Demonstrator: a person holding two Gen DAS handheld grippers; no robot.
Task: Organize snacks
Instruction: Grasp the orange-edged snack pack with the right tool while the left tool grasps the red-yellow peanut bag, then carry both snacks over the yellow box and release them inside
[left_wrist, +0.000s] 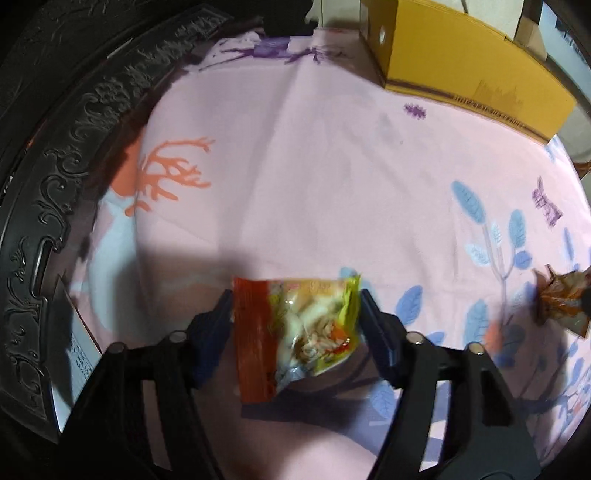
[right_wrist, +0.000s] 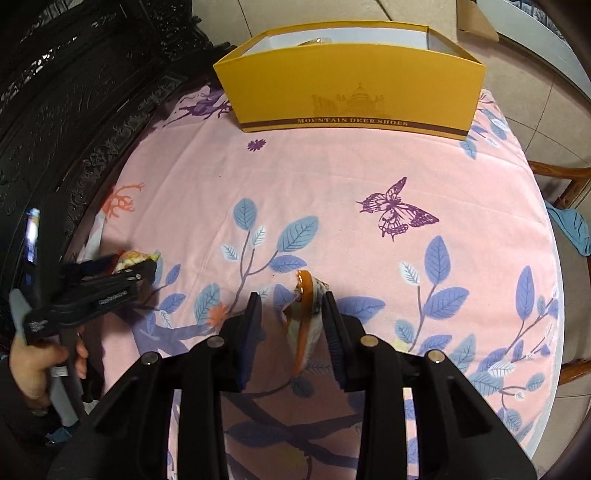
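My left gripper (left_wrist: 295, 295) is shut on a yellow and orange snack packet (left_wrist: 295, 332) and holds it just above the pink tablecloth; it also shows in the right wrist view (right_wrist: 136, 266) at the left. My right gripper (right_wrist: 291, 299) holds an orange and white snack packet (right_wrist: 304, 317) edge-on between its fingers; this packet shows in the left wrist view (left_wrist: 561, 299) at the far right. An open yellow shoe box (right_wrist: 351, 88) stands at the far edge of the table, also in the left wrist view (left_wrist: 461, 55).
The round table has a pink cloth (right_wrist: 332, 177) with leaf and butterfly prints. Dark carved wooden furniture (left_wrist: 55, 166) stands close on the left. A wooden chair (right_wrist: 565, 177) with a blue cloth (right_wrist: 570, 229) is on the right. A printed paper (left_wrist: 79, 354) lies at the left.
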